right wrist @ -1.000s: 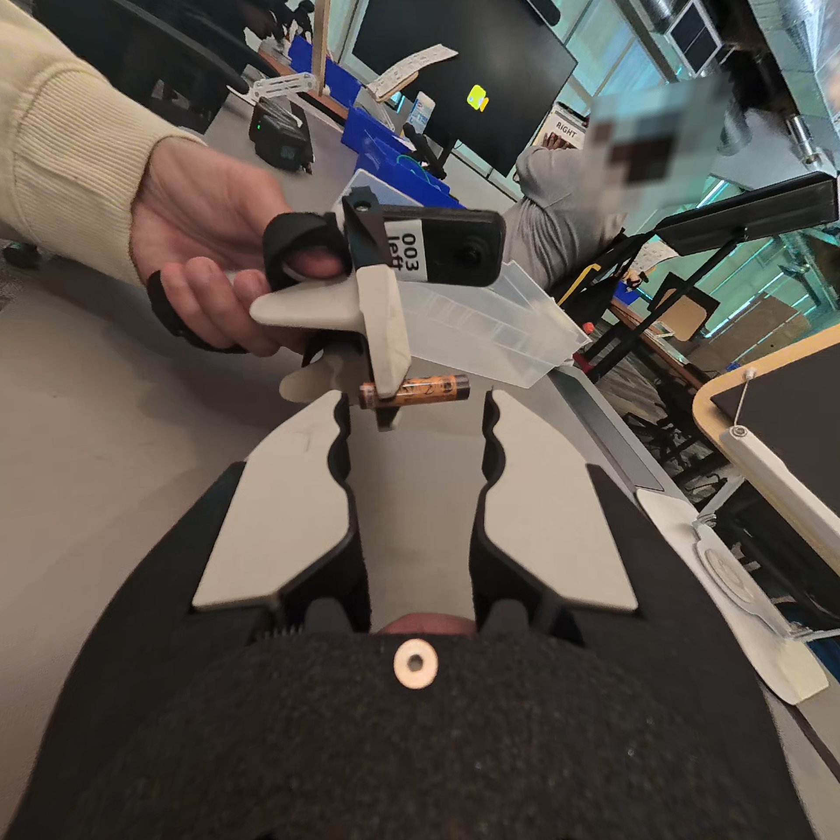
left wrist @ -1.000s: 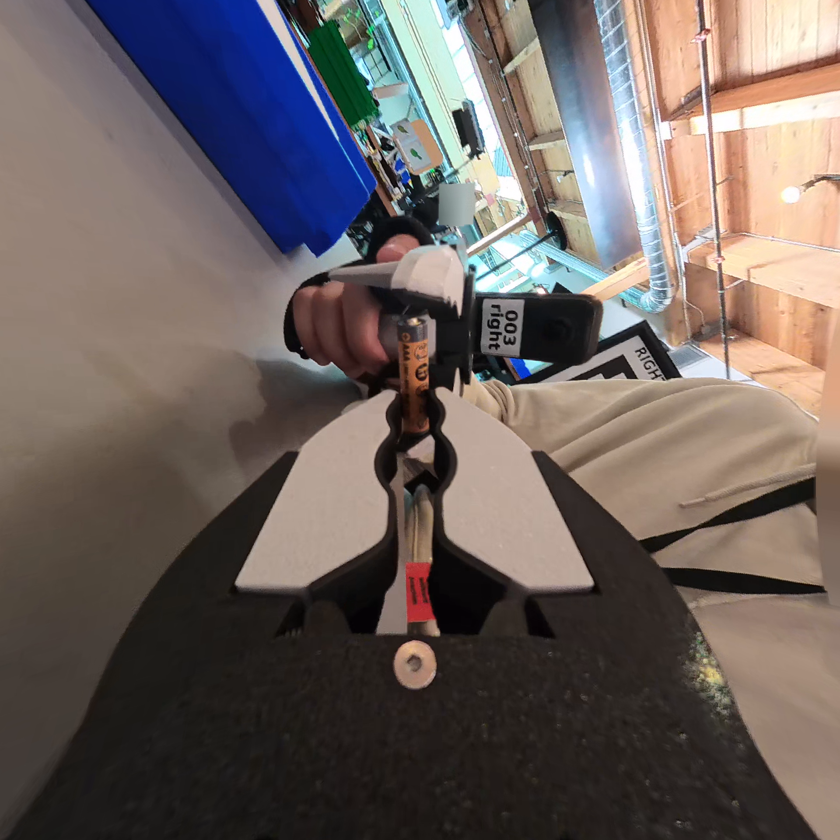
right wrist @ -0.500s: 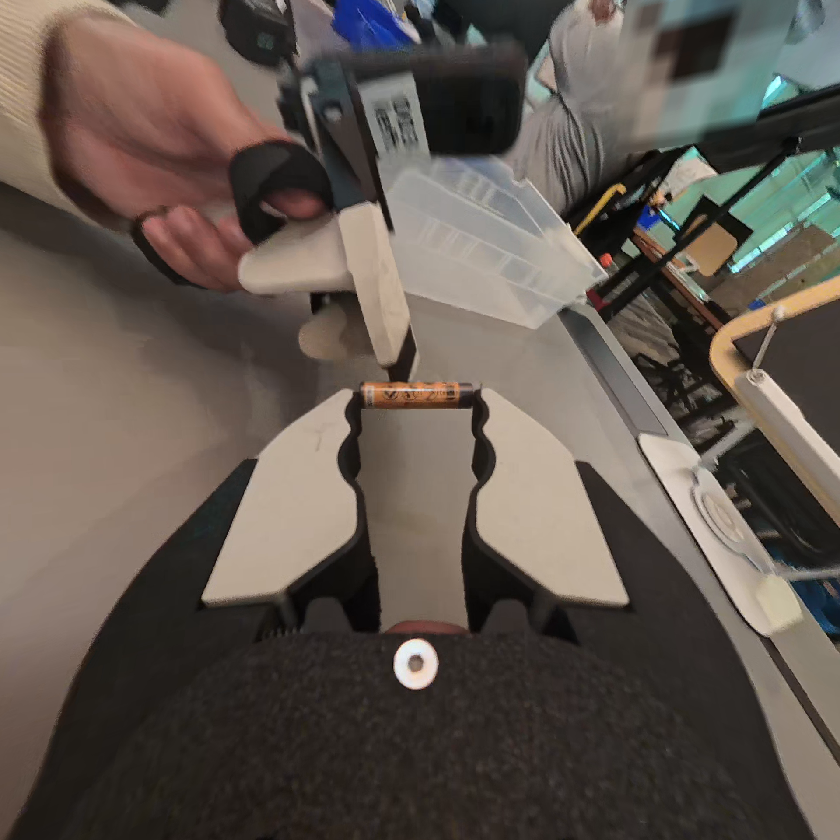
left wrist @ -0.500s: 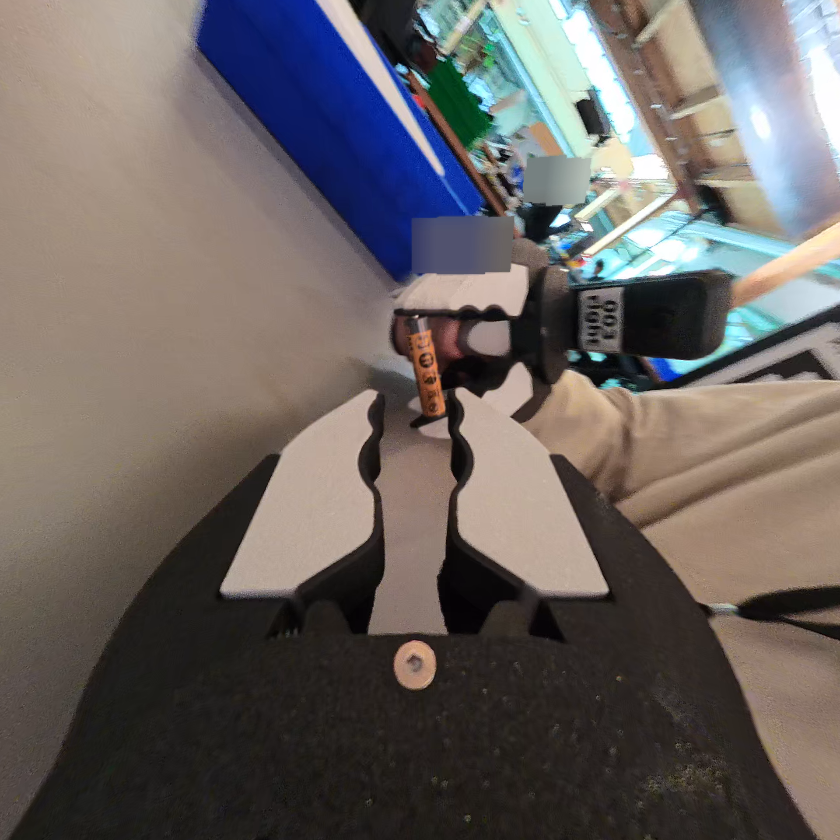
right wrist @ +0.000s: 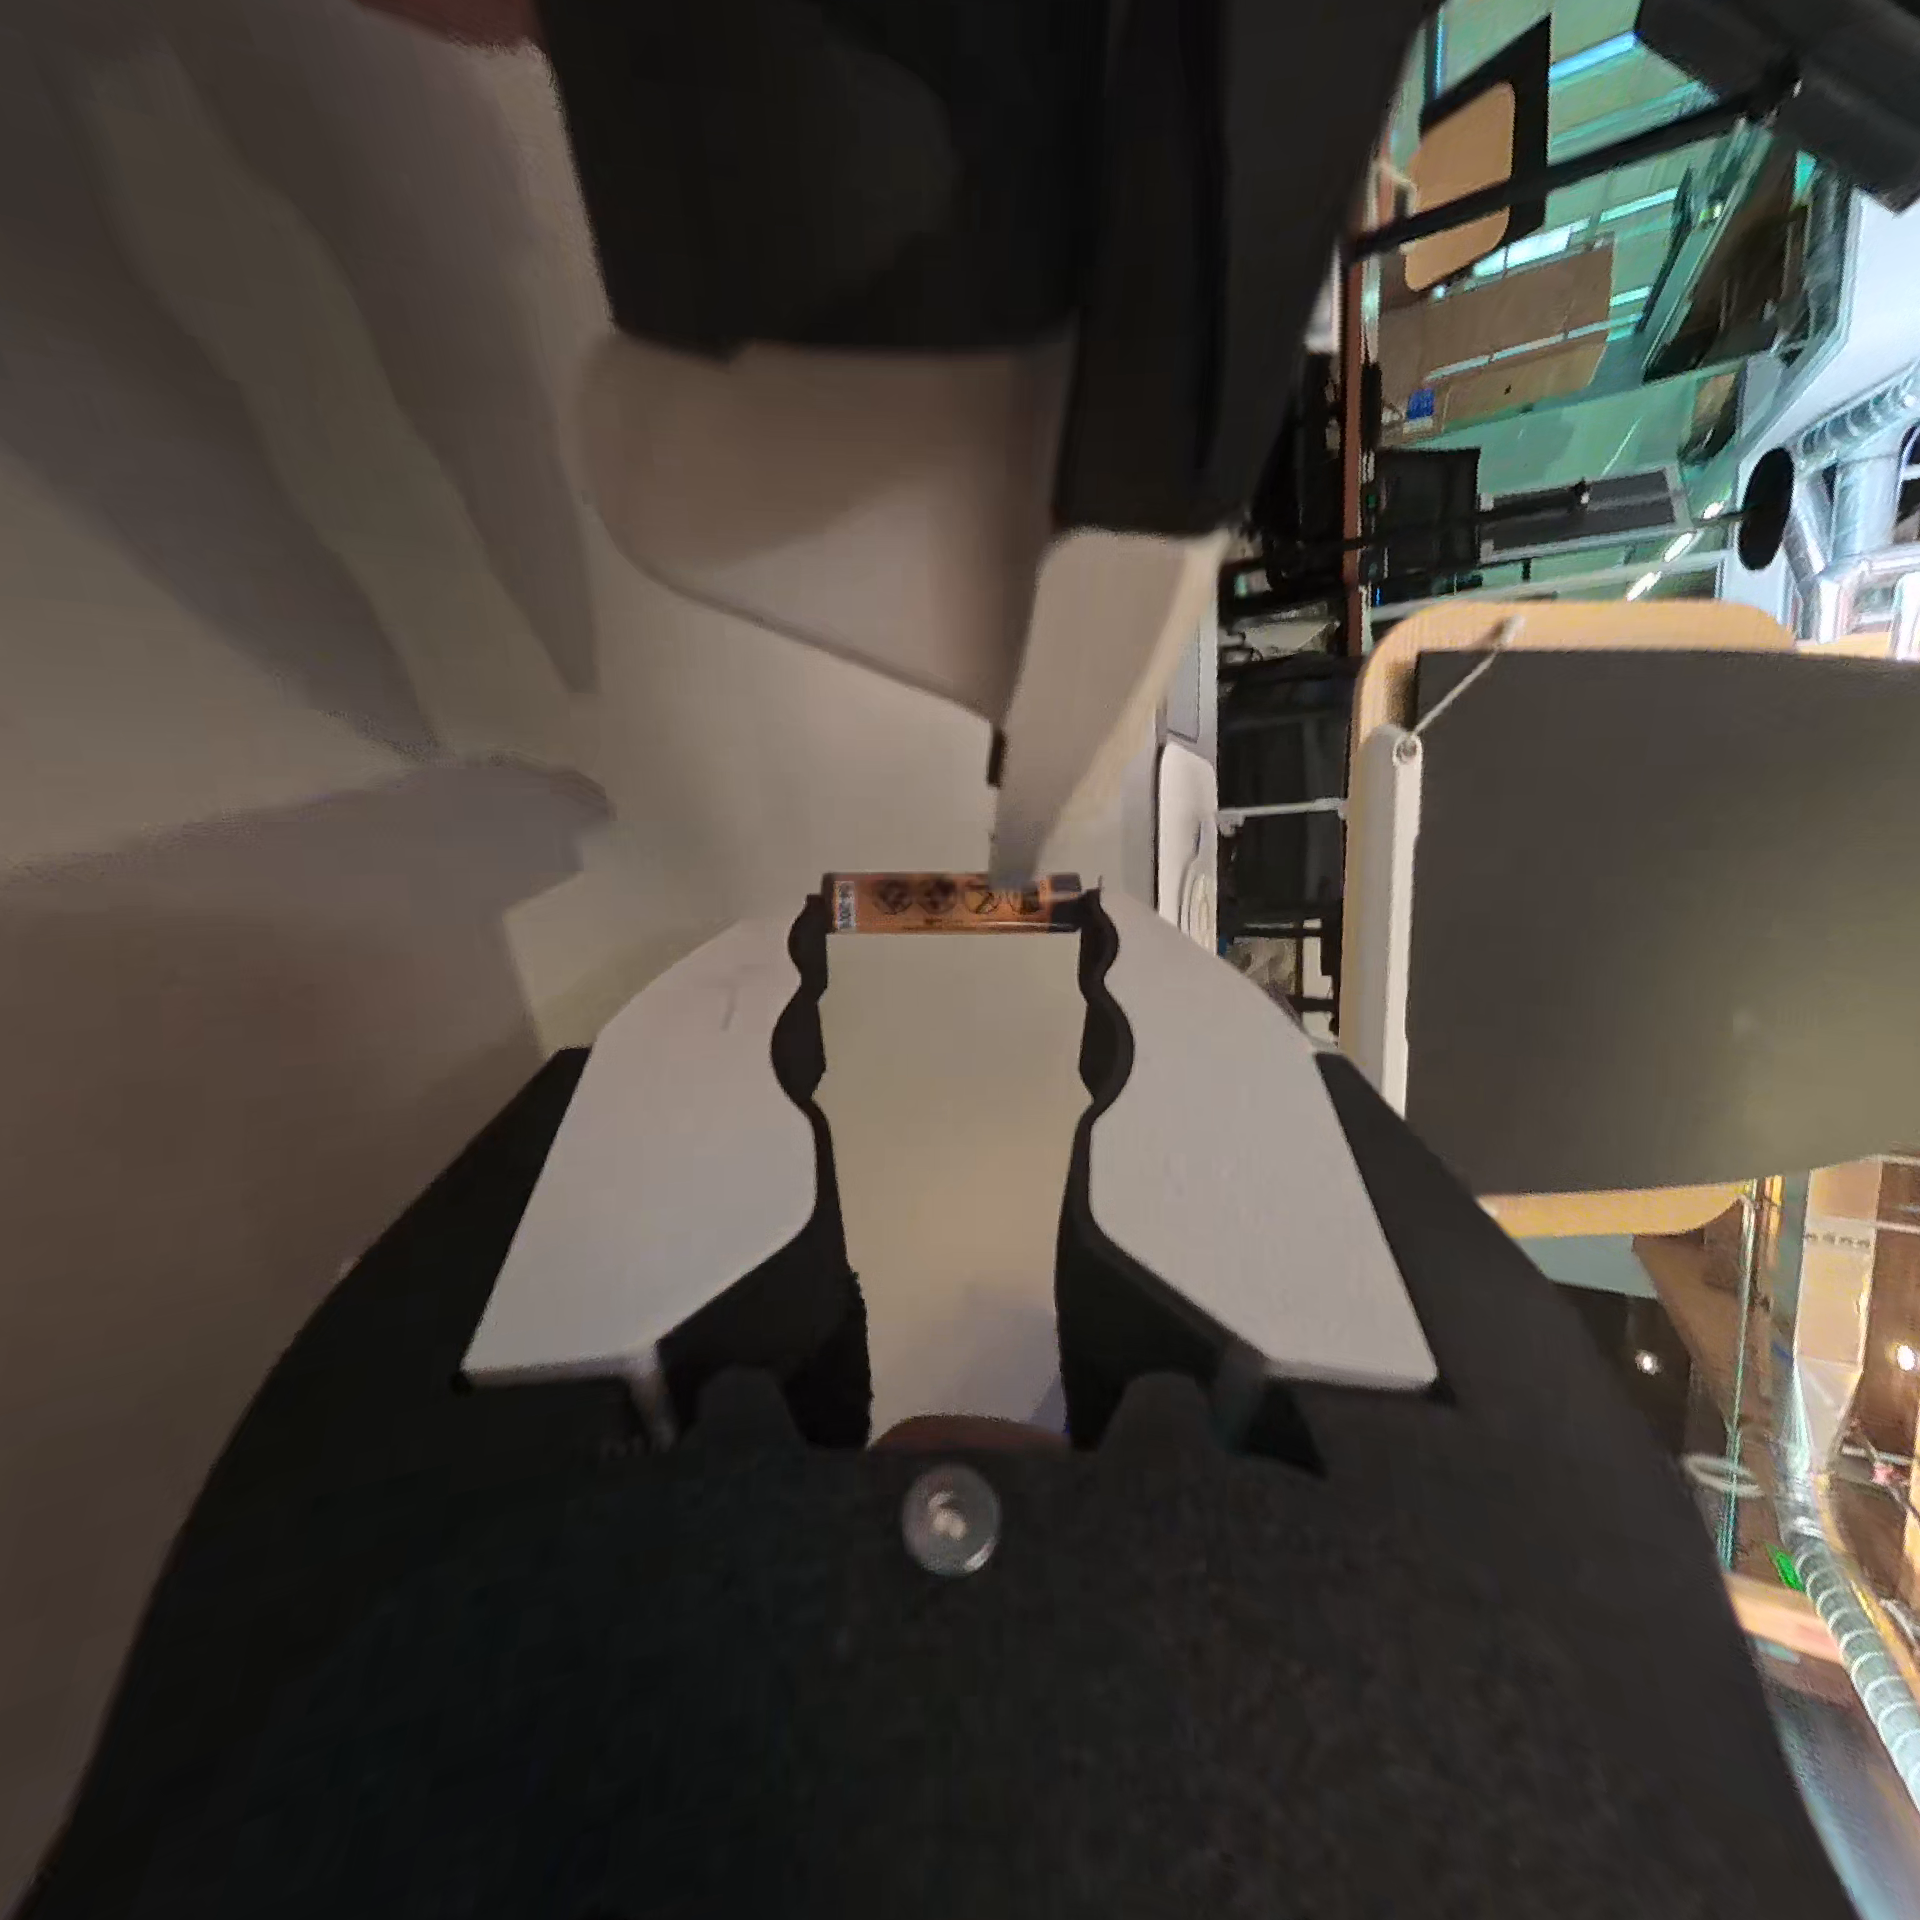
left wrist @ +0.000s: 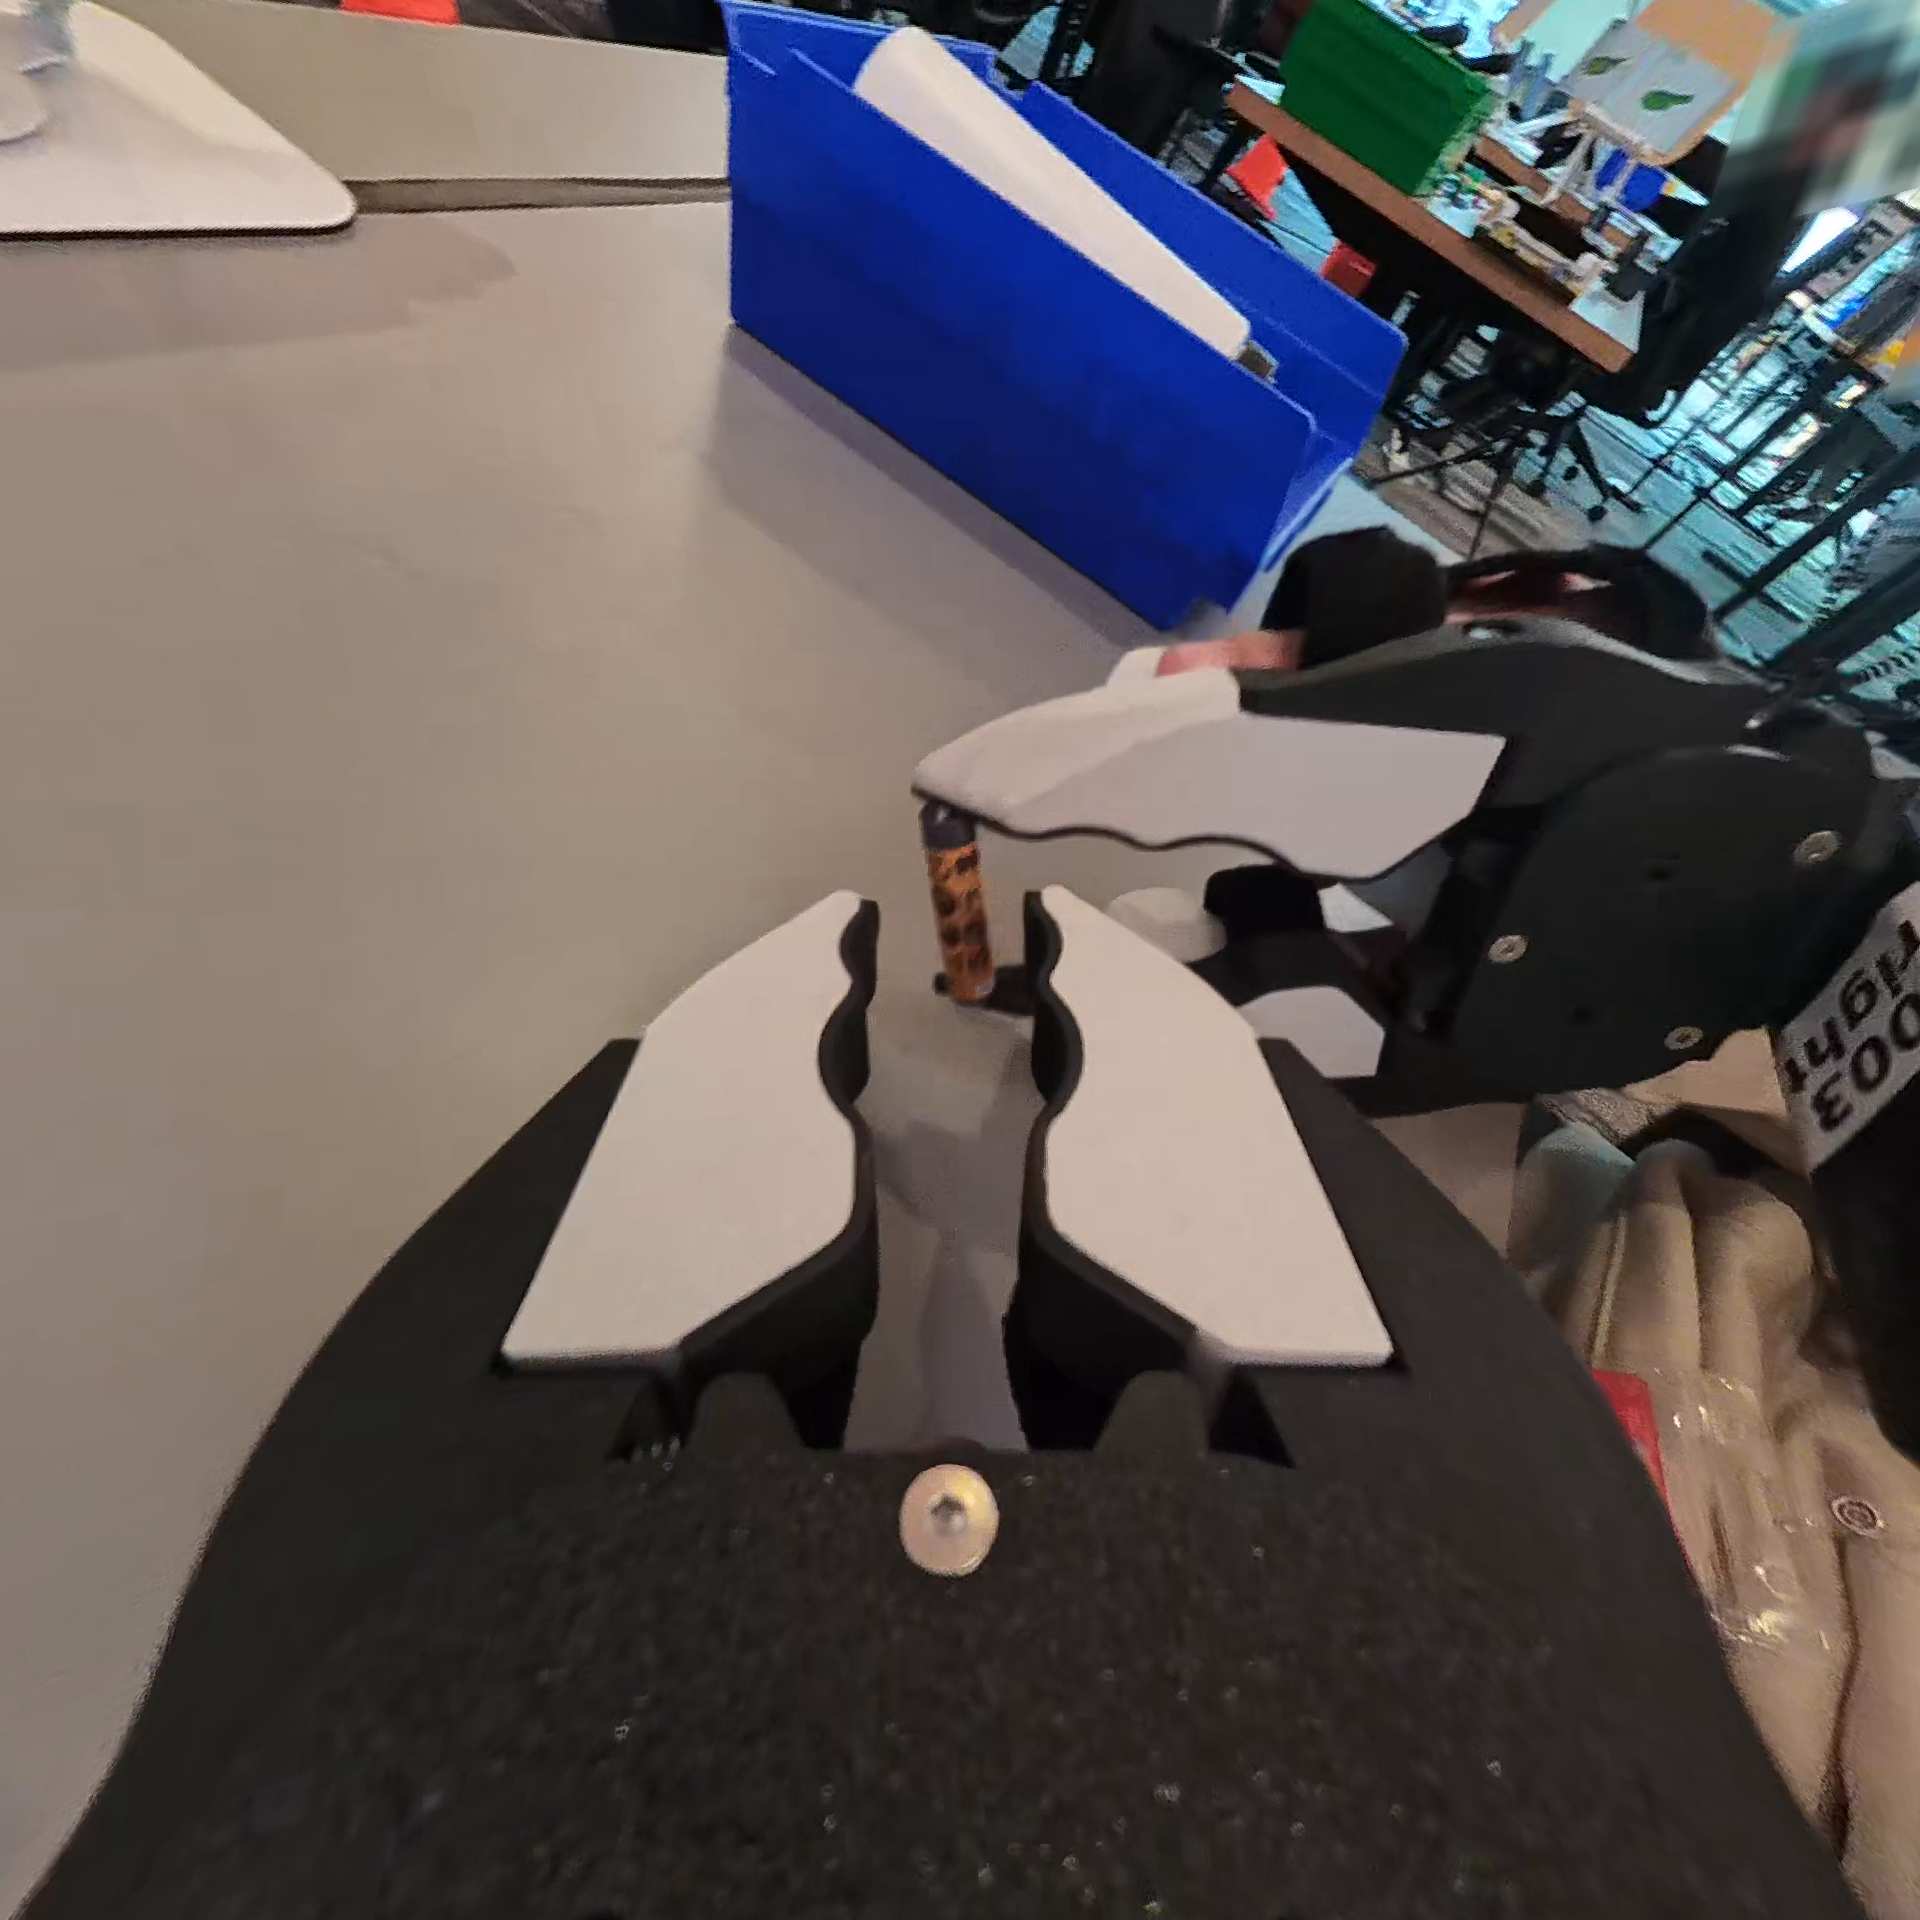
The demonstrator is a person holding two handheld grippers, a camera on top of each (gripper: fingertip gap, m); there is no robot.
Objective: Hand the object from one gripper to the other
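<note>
over the grey table, right tongs pinch the orange battery endwise; left tongs spread, empty.

Looks like a shared workshop or robotics lab in an open industrial hall. Plain grey worktable up front, with a blue plastic parts bin standing on it. Farther back, a wooden bench crowded with small items and a green crate. Office chairs on castors nearby. Exposed silver ventilation ducting and glazed partitions behind.
</note>
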